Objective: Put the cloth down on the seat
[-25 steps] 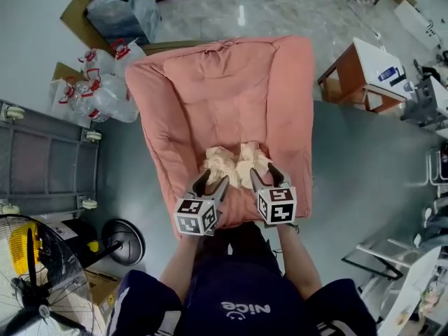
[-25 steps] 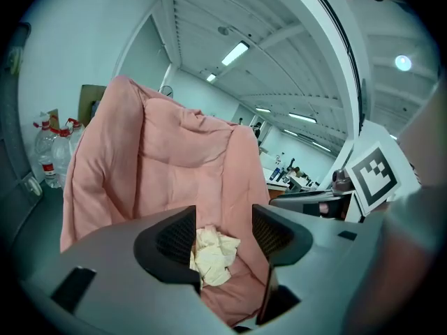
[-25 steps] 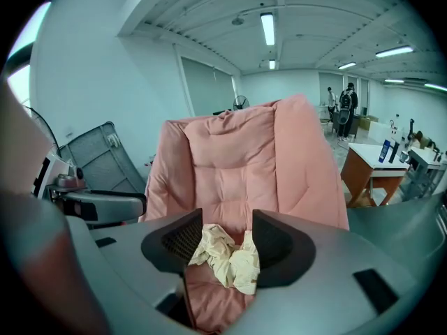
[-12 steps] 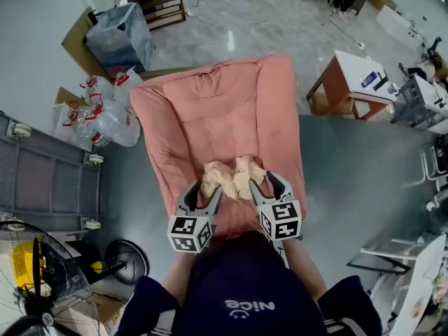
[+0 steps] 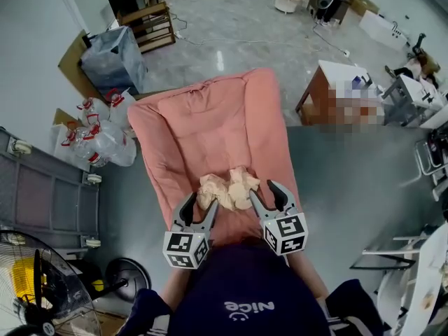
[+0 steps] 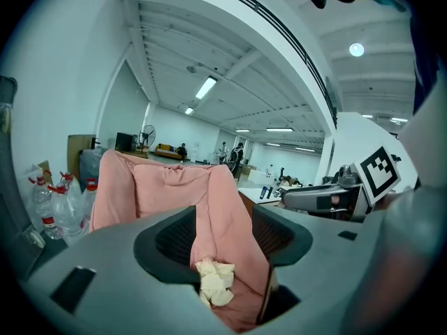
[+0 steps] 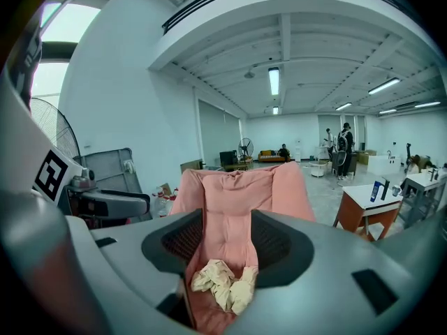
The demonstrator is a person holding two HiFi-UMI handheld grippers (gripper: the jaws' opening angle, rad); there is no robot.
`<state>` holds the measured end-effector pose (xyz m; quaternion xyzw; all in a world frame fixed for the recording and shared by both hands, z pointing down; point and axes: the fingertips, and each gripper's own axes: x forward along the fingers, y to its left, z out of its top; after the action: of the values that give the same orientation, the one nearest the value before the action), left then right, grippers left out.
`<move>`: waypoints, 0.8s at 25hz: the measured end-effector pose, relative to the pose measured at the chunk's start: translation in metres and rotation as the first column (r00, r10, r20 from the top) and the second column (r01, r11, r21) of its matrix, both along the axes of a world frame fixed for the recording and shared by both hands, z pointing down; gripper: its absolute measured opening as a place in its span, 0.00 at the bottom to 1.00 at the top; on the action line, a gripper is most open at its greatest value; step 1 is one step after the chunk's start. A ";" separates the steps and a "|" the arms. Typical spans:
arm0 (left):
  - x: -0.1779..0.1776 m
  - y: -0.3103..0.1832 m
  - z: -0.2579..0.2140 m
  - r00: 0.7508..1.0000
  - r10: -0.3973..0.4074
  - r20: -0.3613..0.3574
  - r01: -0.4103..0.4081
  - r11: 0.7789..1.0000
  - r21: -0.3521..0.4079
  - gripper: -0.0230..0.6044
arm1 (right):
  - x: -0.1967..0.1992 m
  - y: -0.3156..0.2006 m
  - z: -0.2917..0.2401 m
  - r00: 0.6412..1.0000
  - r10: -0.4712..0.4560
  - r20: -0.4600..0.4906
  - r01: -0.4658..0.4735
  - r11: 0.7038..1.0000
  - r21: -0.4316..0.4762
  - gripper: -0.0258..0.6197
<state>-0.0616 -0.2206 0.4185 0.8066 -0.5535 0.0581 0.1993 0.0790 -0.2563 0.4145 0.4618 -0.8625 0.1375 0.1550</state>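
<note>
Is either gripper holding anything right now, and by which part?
Nothing is held. The left gripper and the right gripper both have their jaws apart, and the cloth lies crumpled on the seat ahead of them.

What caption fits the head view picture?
Cloth lies crumpled on the pink seat; left gripper and right gripper hover open.

Right tool [image 7: 227, 237] gapes empty; cloth [image 7: 222, 283] crumpled on seat [image 7: 230, 194]

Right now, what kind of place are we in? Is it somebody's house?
Probably not a house: it looks like a big open workshop or lab hall. There are long ceiling lights, a metal trolley and a standing fan near the pink seat.
</note>
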 end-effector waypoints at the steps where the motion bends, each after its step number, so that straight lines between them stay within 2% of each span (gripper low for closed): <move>1: 0.000 0.002 -0.002 1.000 0.000 -0.001 0.000 1.000 0.003 0.47 | 0.001 0.002 -0.002 1.000 0.004 0.004 -0.004 1.000 0.004 0.38; 11: -0.005 0.002 -0.005 1.000 -0.001 0.003 0.001 1.000 0.020 0.44 | 0.003 0.002 -0.008 1.000 0.016 -0.009 -0.015 1.000 0.026 0.37; 16: -0.007 0.002 -0.010 1.000 -0.004 0.009 0.004 0.999 0.036 0.33 | 0.004 0.003 -0.008 1.000 0.015 -0.023 -0.014 1.000 0.026 0.35; 20: -0.013 0.003 -0.009 0.999 -0.030 0.022 0.029 0.999 0.046 0.14 | -0.001 0.003 -0.005 1.000 0.007 -0.022 -0.006 1.000 0.025 0.20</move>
<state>-0.0749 -0.2177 0.4096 0.8021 -0.5686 0.0517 0.1753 0.0785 -0.2533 0.4091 0.4678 -0.8609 0.1223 0.1582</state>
